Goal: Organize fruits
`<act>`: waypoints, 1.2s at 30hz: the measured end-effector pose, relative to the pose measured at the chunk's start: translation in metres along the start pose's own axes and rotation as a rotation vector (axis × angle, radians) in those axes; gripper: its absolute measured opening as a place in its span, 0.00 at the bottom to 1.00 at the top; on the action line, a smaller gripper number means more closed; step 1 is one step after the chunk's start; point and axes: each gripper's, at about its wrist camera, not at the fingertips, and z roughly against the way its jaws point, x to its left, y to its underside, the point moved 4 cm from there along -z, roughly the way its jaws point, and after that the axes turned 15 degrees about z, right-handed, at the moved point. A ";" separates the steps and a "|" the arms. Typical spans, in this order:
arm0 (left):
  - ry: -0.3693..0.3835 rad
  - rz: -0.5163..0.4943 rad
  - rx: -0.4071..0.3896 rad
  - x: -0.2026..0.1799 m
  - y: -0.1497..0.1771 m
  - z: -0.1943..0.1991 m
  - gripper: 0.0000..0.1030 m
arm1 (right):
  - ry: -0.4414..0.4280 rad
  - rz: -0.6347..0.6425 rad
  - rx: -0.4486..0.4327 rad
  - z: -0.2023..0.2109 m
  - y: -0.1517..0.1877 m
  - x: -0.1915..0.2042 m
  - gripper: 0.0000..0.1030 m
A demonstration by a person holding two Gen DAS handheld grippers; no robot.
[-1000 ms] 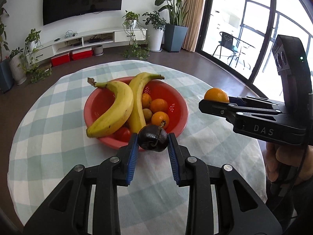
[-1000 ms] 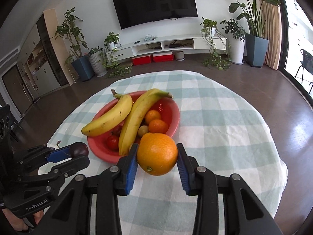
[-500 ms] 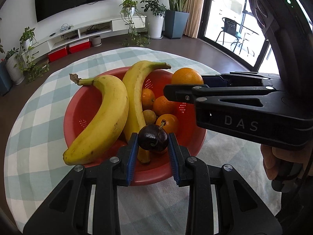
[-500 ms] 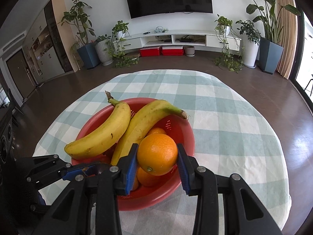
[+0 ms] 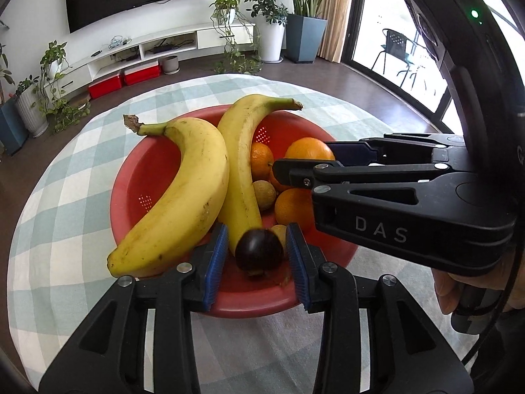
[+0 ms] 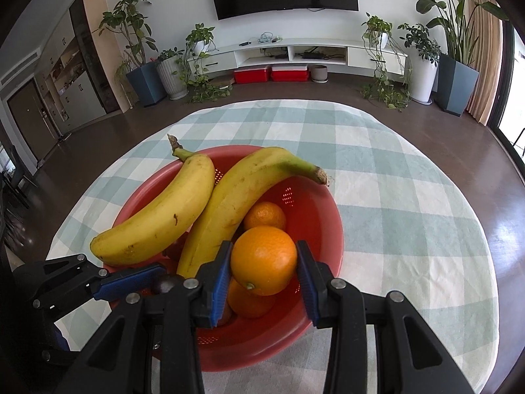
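A red colander bowl (image 5: pixel 249 308) on the checked tablecloth holds two bananas (image 5: pixel 183 190), small oranges (image 5: pixel 293 205) and other small fruit. My left gripper (image 5: pixel 257 229) hangs over the bowl's near rim and its jaws are opening. A dark plum (image 5: pixel 259 251) lies between the blue pads with a gap on each side, down in the bowl against a banana's end. My right gripper (image 6: pixel 262 244) is shut on a large orange (image 6: pixel 264 261), held above the fruit inside the bowl (image 6: pixel 328 229). In the left wrist view it reaches in from the right, with the orange (image 5: pixel 306 149) at its tips.
The round table's cloth (image 6: pixel 393 197) stretches around the bowl on all sides. A person's hand (image 5: pixel 459 289) grips the right tool at the right edge. Beyond the table are dark floor, a low white TV bench (image 6: pixel 295 55) and potted plants.
Both grippers came forward and down over the bowl. The left pads have parted from the plum, which now sits lower in the bowl. The right gripper still holds the orange.
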 end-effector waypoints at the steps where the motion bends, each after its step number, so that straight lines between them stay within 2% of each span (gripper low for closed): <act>1: -0.001 0.001 0.001 0.000 -0.001 0.000 0.36 | 0.005 0.002 -0.001 0.001 0.000 0.000 0.40; 8: -0.004 0.004 -0.020 -0.004 0.001 0.007 0.44 | 0.017 -0.012 -0.013 0.009 0.002 0.000 0.41; 11: 0.011 -0.001 -0.046 -0.010 0.005 0.020 0.56 | 0.026 -0.024 -0.039 0.024 0.002 0.000 0.46; 13: 0.021 -0.006 -0.062 -0.016 0.012 0.032 0.65 | 0.047 -0.033 -0.080 0.041 0.002 0.001 0.64; 16: 0.020 -0.019 -0.105 -0.020 0.023 0.054 0.76 | 0.078 -0.046 -0.167 0.073 0.006 0.002 0.80; 18: 0.006 -0.004 -0.152 -0.019 0.031 0.072 1.00 | 0.115 -0.060 -0.223 0.096 0.010 0.002 0.89; 19: -0.001 0.008 -0.184 -0.017 0.035 0.083 1.00 | 0.129 -0.067 -0.253 0.107 0.012 0.003 0.94; 21: -0.022 0.031 -0.242 -0.014 0.043 0.105 1.00 | 0.155 -0.074 -0.315 0.131 0.017 0.007 0.99; 23: -0.066 0.047 -0.300 -0.011 0.049 0.129 1.00 | 0.193 -0.078 -0.376 0.155 0.021 0.014 1.00; 29: -0.348 0.069 -0.547 -0.011 0.071 0.221 1.00 | 0.302 -0.109 -0.617 0.242 0.033 0.036 1.00; 31: -0.413 0.082 -0.618 -0.011 0.080 0.250 1.00 | 0.358 -0.118 -0.710 0.273 0.039 0.044 1.00; 34: -0.384 0.116 -0.653 -0.013 0.091 0.277 1.00 | 0.443 -0.152 -0.830 0.317 0.052 0.053 1.00; 36: -0.357 0.132 -0.654 -0.014 0.099 0.286 1.00 | 0.460 -0.162 -0.883 0.338 0.061 0.060 1.00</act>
